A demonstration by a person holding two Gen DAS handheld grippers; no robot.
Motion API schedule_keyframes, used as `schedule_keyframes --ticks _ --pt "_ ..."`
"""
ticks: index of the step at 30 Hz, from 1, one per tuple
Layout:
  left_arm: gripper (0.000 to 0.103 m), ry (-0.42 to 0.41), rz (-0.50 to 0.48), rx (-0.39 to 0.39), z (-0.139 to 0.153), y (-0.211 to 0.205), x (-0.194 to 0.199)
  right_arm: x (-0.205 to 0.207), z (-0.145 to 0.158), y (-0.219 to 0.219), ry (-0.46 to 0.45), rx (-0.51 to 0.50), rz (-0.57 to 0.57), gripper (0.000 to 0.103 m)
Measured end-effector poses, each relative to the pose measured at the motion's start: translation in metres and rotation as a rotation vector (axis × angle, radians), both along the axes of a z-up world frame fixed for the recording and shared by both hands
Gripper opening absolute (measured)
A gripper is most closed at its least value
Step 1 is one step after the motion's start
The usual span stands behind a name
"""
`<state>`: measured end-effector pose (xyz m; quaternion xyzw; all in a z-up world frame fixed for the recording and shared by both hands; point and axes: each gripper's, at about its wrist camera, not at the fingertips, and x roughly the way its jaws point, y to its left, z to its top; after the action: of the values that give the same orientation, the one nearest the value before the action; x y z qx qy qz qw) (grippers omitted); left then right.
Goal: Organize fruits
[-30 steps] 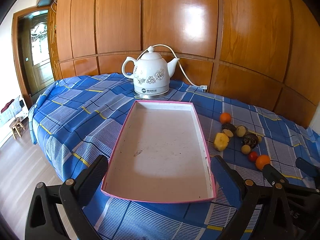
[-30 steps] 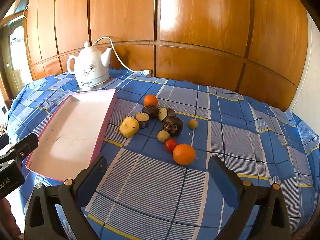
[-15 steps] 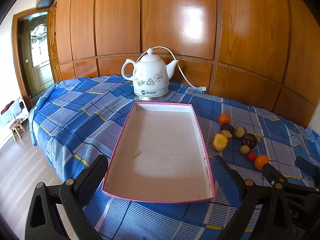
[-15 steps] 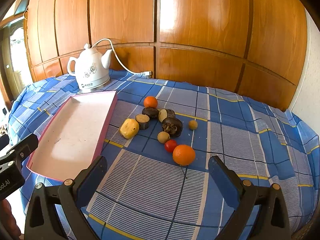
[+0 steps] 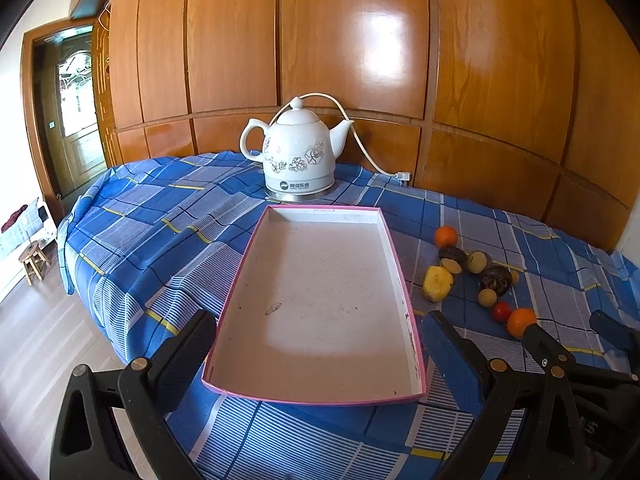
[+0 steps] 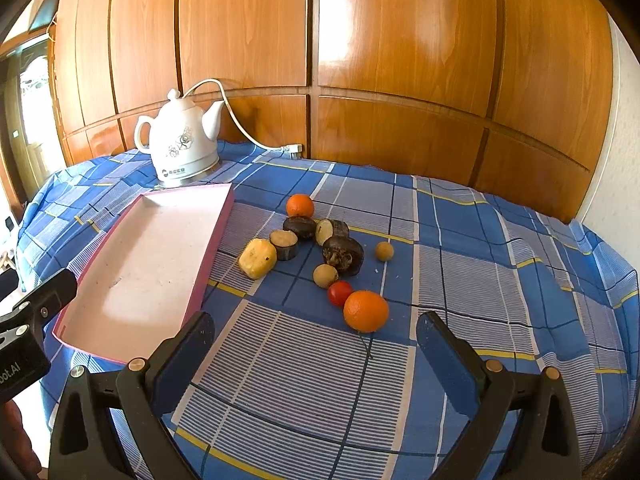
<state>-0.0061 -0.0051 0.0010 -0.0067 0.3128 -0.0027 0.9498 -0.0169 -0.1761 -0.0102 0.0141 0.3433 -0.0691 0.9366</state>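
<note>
Right wrist view shows nothing sorted yet: tray (image 6: 132,280) holds no fruits (image 6: 320,256), all loose on cloth just beside it, while both grippers (image 6: 312,356) (image 5: 316,356) gape, holding nothing

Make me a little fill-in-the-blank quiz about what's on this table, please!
1. The tray holds ____ fruit.
2. The fruit nearest the right gripper is an ____.
3. The white kettle stands just ____ the tray's far edge.
4. Both grippers, the left gripper too, have their fingers spread ____.

Missing words: no; orange; behind; open
</note>
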Motion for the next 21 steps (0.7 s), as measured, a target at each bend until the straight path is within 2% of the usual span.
schedule_keyframes --ticks 9,14,17,21 --pt "0.103 0.007 -0.04 -0.004 -0.004 -0.003 -0.001 0.002 -0.002 -0.004 0.013 -0.007 -0.003 0.103" --pt "0.103 0.052 -0.129 -0.098 -0.008 -0.003 0.003 0.005 -0.005 -0.01 0.031 -0.004 0.002 0.103" --pt "0.103 0.073 -0.145 -0.112 -0.01 -0.006 0.006 0.006 -0.007 -0.013 0.04 -0.002 0.009 0.103" --pt "0.103 0.071 -0.183 -0.078 -0.01 -0.015 0.006 0.011 -0.006 -0.021 0.064 0.0 0.05 0.102"
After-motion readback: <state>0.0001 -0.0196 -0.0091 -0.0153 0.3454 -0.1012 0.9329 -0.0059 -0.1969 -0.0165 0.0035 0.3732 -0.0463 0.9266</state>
